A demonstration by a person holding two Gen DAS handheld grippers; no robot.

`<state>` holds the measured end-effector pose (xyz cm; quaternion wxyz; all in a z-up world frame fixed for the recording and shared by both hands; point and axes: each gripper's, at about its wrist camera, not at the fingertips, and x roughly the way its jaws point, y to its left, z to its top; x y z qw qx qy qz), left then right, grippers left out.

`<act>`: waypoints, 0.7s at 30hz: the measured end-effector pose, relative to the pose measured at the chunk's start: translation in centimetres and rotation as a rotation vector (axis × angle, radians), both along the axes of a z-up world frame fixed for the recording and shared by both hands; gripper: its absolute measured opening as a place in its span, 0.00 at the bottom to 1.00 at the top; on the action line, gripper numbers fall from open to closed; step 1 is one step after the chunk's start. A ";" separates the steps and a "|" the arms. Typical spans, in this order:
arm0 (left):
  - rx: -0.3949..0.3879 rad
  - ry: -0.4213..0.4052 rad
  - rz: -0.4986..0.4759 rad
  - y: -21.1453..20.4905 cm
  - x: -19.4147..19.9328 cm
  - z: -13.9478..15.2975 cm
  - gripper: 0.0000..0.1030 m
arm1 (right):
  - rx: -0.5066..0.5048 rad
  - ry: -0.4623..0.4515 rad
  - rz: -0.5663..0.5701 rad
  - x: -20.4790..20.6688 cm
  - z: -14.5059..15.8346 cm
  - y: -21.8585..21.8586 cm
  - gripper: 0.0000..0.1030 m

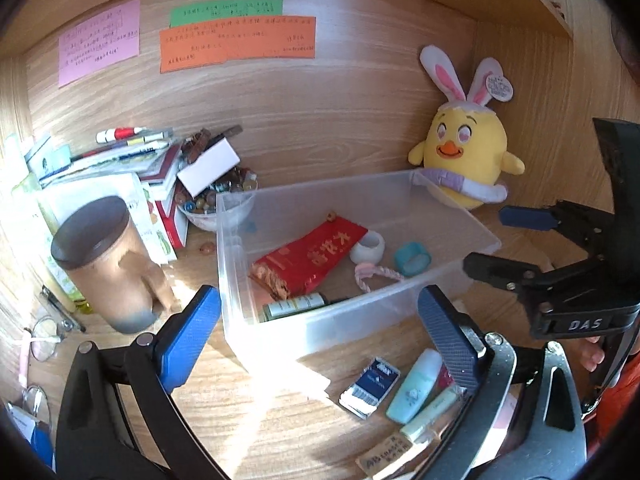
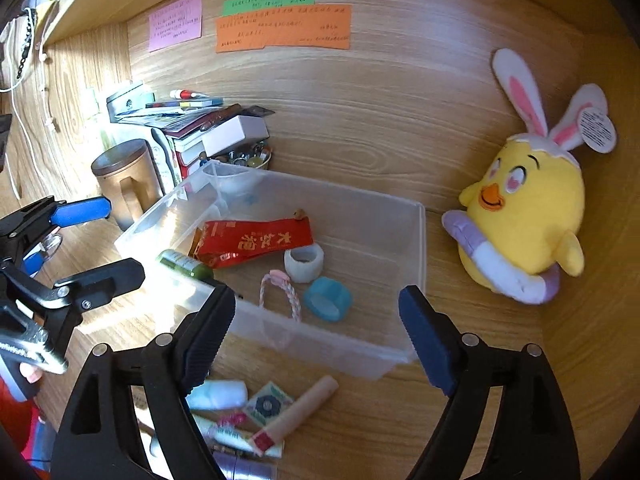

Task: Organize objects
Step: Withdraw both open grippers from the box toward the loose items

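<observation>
A clear plastic bin [image 1: 320, 188] [image 2: 422, 240] stands on the wooden desk. In it lie a red packet [image 1: 312, 256] [image 2: 256, 240], a white tape roll [image 1: 368, 246], a blue tape roll [image 1: 412, 258] [image 2: 328, 298], a pink braided cord [image 1: 376, 276] and a green bottle [image 1: 296, 304]. My left gripper [image 1: 320, 332] [image 2: 96, 244] hovers open over the bin's near left corner. My right gripper [image 2: 320, 332] [image 1: 516, 244] stands open over the near right wall. Neither holds anything. Loose on the desk in front are a blue card box [image 1: 370, 386], a pale blue tube [image 1: 414, 386] and a beige tube [image 2: 300, 408].
A yellow chick plush [image 1: 464, 160] [image 2: 524, 216] leans in the back right corner. A brown lidded mug [image 1: 108, 264] [image 2: 124, 180], stacked books [image 1: 132, 160] and a bowl of beads [image 1: 224, 196] crowd the back left. Glasses [image 1: 44, 340] lie at the far left.
</observation>
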<state>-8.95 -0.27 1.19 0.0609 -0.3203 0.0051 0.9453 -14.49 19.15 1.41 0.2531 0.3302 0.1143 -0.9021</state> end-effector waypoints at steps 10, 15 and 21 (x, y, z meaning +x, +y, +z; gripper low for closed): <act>-0.027 -0.117 -0.023 0.1 0.9 -3.9 0.97 | -0.015 -0.072 -0.033 2.0 -2.9 2.2 0.80; -0.063 -0.208 -0.028 -0.5 0.3 -6.3 0.97 | -0.023 -0.172 -0.055 1.4 -5.7 2.6 0.80; -0.064 -0.268 -0.068 -0.4 -0.2 -7.7 0.97 | -0.052 -0.260 -0.063 0.8 -7.7 3.1 0.79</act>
